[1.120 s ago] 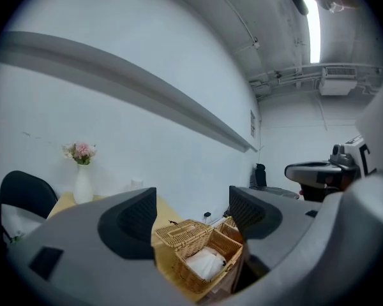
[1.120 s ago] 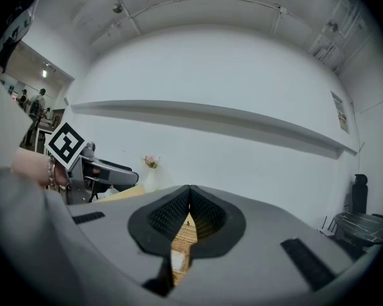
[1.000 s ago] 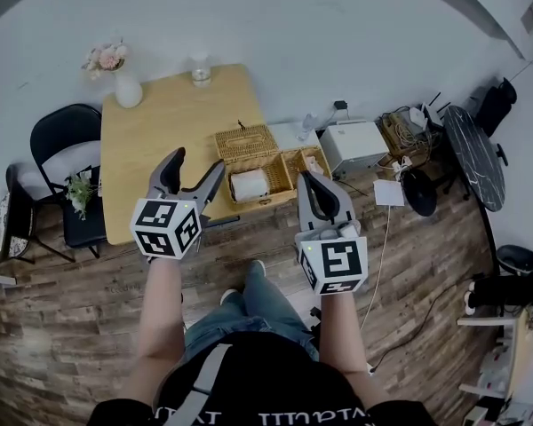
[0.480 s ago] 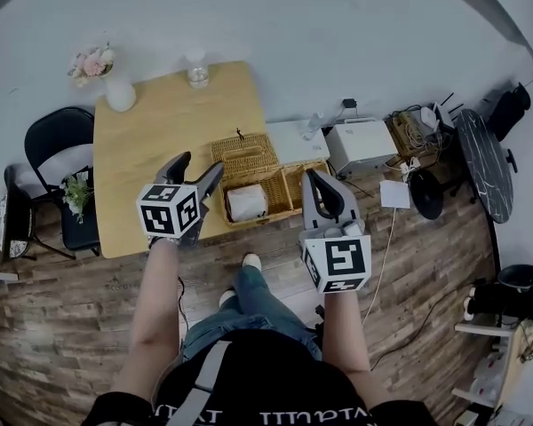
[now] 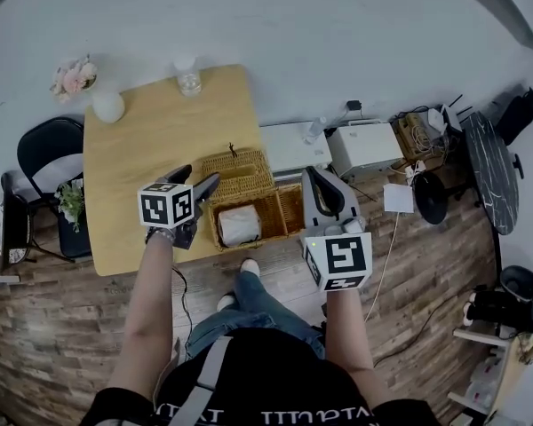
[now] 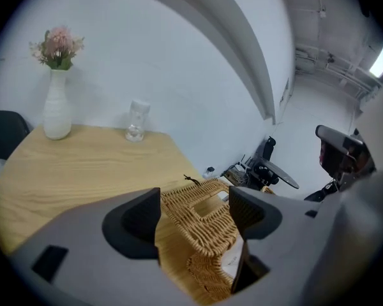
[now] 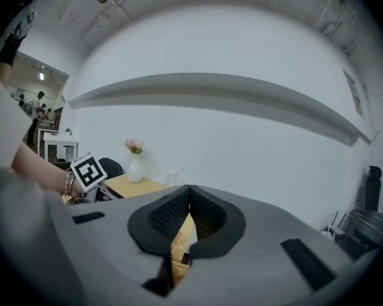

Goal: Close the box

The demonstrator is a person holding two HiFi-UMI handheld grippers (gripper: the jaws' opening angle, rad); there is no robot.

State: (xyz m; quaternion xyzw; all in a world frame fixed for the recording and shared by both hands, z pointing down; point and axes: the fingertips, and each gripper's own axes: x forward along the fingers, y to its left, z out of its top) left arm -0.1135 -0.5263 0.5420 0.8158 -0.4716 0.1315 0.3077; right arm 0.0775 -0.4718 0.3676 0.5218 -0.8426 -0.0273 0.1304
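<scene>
A wicker box (image 5: pixel 268 211) stands at the right front corner of the wooden table (image 5: pixel 138 180), with a white roll (image 5: pixel 238 224) inside it. Its woven lid (image 5: pixel 240 165) lies folded back behind it. My left gripper (image 5: pixel 197 180) hovers open just left of the box, jaws wide apart and empty. In the left gripper view the lid (image 6: pixel 207 234) shows between and beyond my left gripper (image 6: pixel 193 209). My right gripper (image 5: pixel 313 176) is shut and empty at the box's right end. In the right gripper view my right gripper (image 7: pixel 189 194) has its pads pressed together.
A white vase (image 5: pixel 107 105) with flowers and a glass (image 5: pixel 188 80) stand at the table's far edge. A black chair (image 5: pixel 44 149) is at the left. A white box (image 5: pixel 364 145), cables and a round dark table (image 5: pixel 493 158) are on the floor to the right.
My left gripper has moved forward over the table to the box's left side. The right gripper has stayed shut by the box's right end. The view has shifted closer.
</scene>
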